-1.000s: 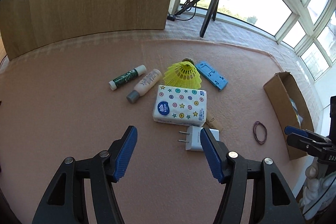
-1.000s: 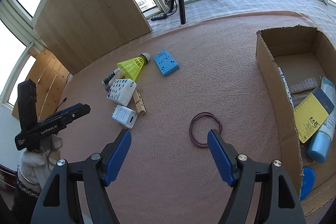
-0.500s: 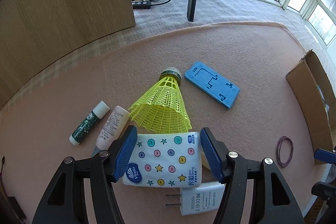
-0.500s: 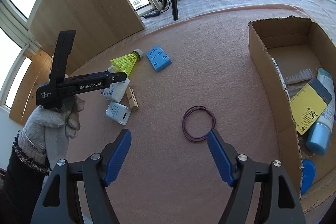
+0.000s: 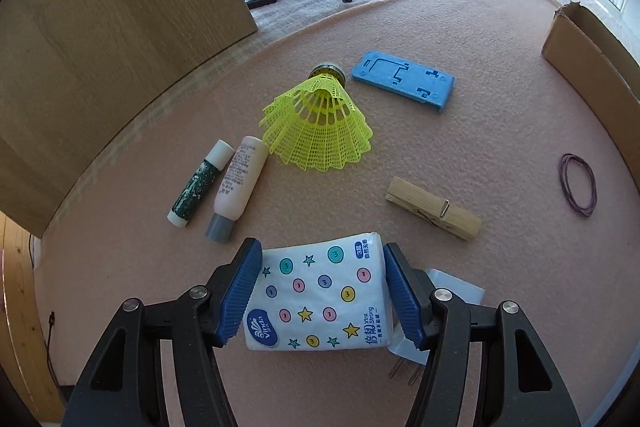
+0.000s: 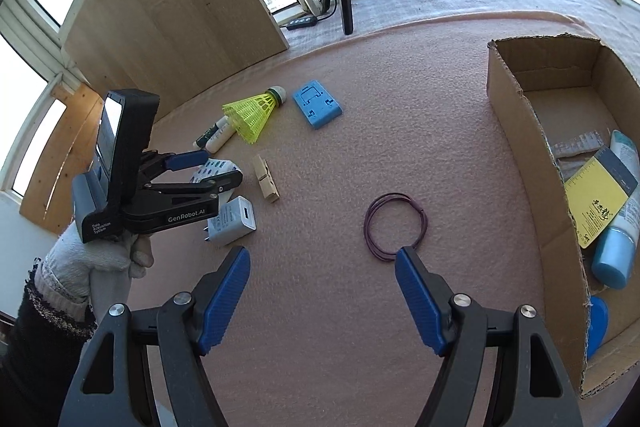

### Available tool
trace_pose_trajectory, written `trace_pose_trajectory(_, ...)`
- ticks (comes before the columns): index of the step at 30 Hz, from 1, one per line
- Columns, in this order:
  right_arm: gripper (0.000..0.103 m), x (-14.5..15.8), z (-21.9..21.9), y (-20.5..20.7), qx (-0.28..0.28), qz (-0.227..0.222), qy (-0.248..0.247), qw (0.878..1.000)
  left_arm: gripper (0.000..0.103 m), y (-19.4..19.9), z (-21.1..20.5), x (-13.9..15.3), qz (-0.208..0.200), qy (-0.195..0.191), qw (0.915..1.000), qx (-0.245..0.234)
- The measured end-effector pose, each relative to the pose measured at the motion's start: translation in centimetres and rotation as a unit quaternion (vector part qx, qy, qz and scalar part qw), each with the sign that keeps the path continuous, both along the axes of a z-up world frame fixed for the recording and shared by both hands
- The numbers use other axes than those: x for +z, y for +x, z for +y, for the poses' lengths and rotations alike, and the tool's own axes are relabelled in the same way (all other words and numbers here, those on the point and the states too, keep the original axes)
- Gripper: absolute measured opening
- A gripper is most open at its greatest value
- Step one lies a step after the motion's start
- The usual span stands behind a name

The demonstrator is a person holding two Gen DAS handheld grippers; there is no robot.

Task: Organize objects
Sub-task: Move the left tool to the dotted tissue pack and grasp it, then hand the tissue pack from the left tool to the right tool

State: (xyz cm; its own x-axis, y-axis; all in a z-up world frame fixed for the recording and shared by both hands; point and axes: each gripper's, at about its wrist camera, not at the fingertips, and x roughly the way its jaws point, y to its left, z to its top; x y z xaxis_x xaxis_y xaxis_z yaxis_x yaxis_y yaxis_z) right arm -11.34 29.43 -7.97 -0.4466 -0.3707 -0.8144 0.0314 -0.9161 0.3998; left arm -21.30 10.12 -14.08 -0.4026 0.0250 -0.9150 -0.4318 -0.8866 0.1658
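On the pink mat (image 5: 460, 155), only the right view shows the cardboard box's (image 6: 520, 131) contents; the left hand-held gripper (image 5: 320, 291) straddles the tissue pack (image 5: 320, 291), the right hand-held gripper (image 6: 322, 301) gapes empty.

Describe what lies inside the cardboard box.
The cardboard box holds a yellow ruler card, a blue-capped tube and a blue item. Its near wall hides the rest.

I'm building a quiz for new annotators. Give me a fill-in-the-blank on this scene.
1. The left gripper straddles the ____ pack, which lies on the mat.
2. The shuttlecock is ____ in colour.
3. Between the right gripper's open fingers nothing is held; just ahead lies a purple ____ band.
4. The yellow booklet lies inside the cardboard ____.

Missing words: tissue; yellow; rubber; box
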Motion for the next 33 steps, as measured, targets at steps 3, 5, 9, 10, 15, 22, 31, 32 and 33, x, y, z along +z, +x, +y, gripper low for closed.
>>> trace_pose_trajectory(3, 0.072, 0.4, -0.9, 0.3, 0.013, 0.006, 0.002, 1.000, 0.065, 2.1, -1.3, 0.2, -0.001, 0.014, 0.9998, 0.010)
trace_pose_trajectory(5, 0.072, 0.4, -1.3, 0.4, 0.020, 0.008, 0.003, 1.000, 0.065, 3.4, -2.1, 0.2, 0.001, 0.014, 0.9998, 0.014)
trace_pose_trajectory(9, 0.072, 0.3, -2.1, 0.7, 0.031, 0.006, 0.001, 0.999, 0.065, 5.8, -3.6, 0.4, 0.004, 0.026, 0.9992, 0.030)
trace_pose_trajectory(10, 0.072, 0.3, -2.3, 0.8, 0.034, 0.005, 0.001, 0.999, 0.065, 6.4, -4.0, 0.5, 0.007, 0.028, 0.9990, 0.034)
trace_pose_trajectory(15, 0.072, 0.1, -3.2, 1.3, 0.046, 0.002, 0.001, 0.999, 0.065, 8.5, -5.9, 0.3, 0.022, 0.005, 0.9988, 0.043)
trace_pose_trajectory(22, 0.072, -0.1, -4.0, 1.6, 0.055, -0.003, -0.001, 0.999, 0.067, 9.0, -9.6, 2.0, 0.019, 0.064, 0.9934, 0.093)
trace_pose_trajectory(31, 0.072, 0.1, -7.6, 1.0, 0.086, -0.006, -0.024, 0.996, 0.075, 11.1, -15.0, 2.5, 0.013, 0.137, 0.9817, 0.132)
trace_pose_trajectory(32, 0.072, 0.0, -8.3, 0.8, 0.091, -0.007, -0.027, 0.995, 0.075, 11.0, -15.4, 2.3, 0.009, 0.150, 0.9802, 0.130)
trace_pose_trajectory(33, 0.072, -0.1, -8.9, 0.6, 0.097, -0.008, -0.032, 0.995, 0.075, 11.1, -15.8, 2.2, 0.006, 0.161, 0.9782, 0.130)
